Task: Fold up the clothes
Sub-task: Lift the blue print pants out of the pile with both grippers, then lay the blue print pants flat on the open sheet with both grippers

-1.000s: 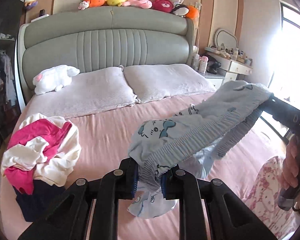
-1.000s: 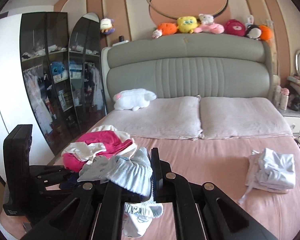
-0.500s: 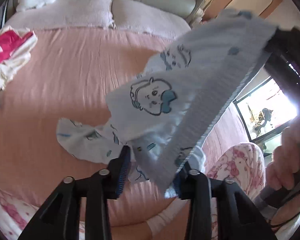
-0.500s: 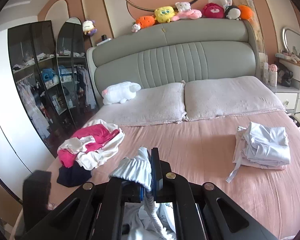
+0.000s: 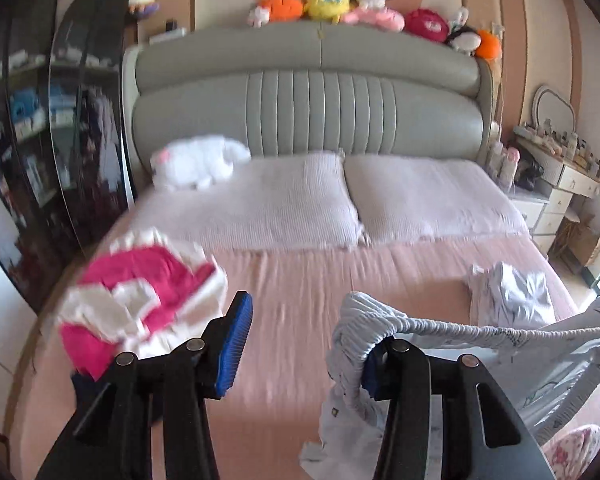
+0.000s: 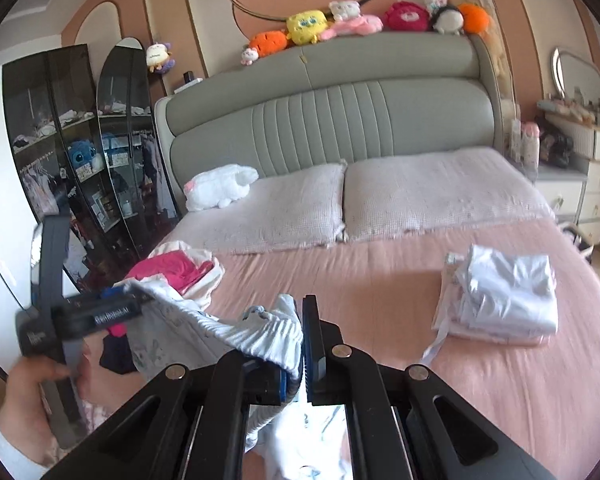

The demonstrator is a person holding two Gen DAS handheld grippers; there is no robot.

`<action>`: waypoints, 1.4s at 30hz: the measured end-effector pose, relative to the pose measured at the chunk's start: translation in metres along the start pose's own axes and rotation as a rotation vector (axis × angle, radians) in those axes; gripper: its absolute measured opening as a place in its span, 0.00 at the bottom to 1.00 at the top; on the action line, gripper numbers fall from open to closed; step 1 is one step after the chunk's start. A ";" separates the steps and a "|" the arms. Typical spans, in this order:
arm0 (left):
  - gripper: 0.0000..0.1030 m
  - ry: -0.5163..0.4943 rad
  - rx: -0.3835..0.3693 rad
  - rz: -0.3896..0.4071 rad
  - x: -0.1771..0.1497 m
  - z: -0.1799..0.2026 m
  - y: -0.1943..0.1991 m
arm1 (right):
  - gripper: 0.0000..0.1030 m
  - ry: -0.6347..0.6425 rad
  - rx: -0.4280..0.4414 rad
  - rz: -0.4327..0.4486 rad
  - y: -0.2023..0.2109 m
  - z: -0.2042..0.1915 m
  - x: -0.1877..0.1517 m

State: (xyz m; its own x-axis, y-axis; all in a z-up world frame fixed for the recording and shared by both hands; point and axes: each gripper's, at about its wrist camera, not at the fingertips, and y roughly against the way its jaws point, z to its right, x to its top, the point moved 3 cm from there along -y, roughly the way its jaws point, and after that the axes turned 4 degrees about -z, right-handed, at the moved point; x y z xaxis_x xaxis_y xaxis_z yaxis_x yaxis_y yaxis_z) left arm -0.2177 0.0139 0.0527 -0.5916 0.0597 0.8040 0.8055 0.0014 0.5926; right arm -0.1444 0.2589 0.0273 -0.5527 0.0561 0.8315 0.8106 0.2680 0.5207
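Pale blue cartoon-print trousers (image 6: 260, 332) with an elastic waistband hang between my two grippers above the pink bed (image 5: 300, 280). My right gripper (image 6: 303, 320) is shut on a bunched part of the waistband. My left gripper (image 5: 300, 316) has its jaws wide apart and closing, with nothing between the pads. The waistband (image 5: 460, 328) is draped over its right finger (image 5: 396, 356) only and stretches off to the right. The trouser legs dangle below both grippers.
A pink and white heap of unfolded clothes (image 5: 140, 300) lies at the bed's left edge. A folded white stack (image 6: 504, 296) sits on the right. Two pillows (image 6: 420, 196) and a white plush lie by the headboard. A hand (image 6: 32, 384) holds the left gripper.
My left gripper let go of the waistband and its jaws opened; the cloth now hangs over one finger. Its view swung up to the headboard. The right gripper shifted sideways, still gripping.
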 end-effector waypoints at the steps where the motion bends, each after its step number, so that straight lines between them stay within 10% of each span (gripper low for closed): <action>1: 0.43 -0.025 0.024 0.039 0.012 -0.001 0.016 | 0.02 0.012 0.006 0.042 0.006 -0.003 0.016; 4: 0.45 -0.051 0.045 0.098 0.026 -0.009 0.053 | 0.03 0.018 0.032 0.159 0.028 -0.009 0.062; 7: 0.45 -0.016 0.012 -0.011 -0.015 -0.022 0.041 | 0.10 -0.009 0.018 0.115 0.022 -0.004 0.057; 13: 0.45 0.233 -0.198 -0.650 -0.189 -0.039 -0.075 | 0.18 -0.185 0.012 -0.360 -0.070 0.021 -0.088; 16: 0.44 0.250 -0.242 -0.800 -0.240 -0.035 -0.090 | 0.18 -0.287 0.001 -0.586 -0.097 0.031 -0.160; 24: 0.45 0.121 -0.261 -0.823 -0.250 -0.010 -0.099 | 0.20 -0.104 -0.087 -0.661 -0.107 0.011 -0.188; 28: 0.45 0.108 -0.258 -0.834 -0.260 -0.003 -0.100 | 0.49 0.089 -0.077 -0.672 -0.124 -0.020 -0.188; 37: 0.46 0.138 -0.179 -0.862 -0.264 -0.026 -0.097 | 0.48 0.717 -0.004 -0.810 -0.189 -0.101 -0.255; 40: 0.46 0.143 -0.199 -0.865 -0.269 -0.022 -0.100 | 0.48 0.664 0.004 -0.753 -0.196 -0.094 -0.248; 42: 0.46 0.160 -0.210 -0.864 -0.271 -0.020 -0.103 | 0.15 0.496 -0.022 -0.707 -0.200 -0.076 -0.231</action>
State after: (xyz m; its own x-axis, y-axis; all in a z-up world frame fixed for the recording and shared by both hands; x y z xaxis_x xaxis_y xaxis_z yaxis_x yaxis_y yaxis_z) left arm -0.1411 -0.0228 -0.2256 -0.9979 -0.0168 0.0621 0.0642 -0.2017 0.9773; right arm -0.1640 0.1190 -0.2546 -0.7847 -0.5444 0.2965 0.3148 0.0622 0.9471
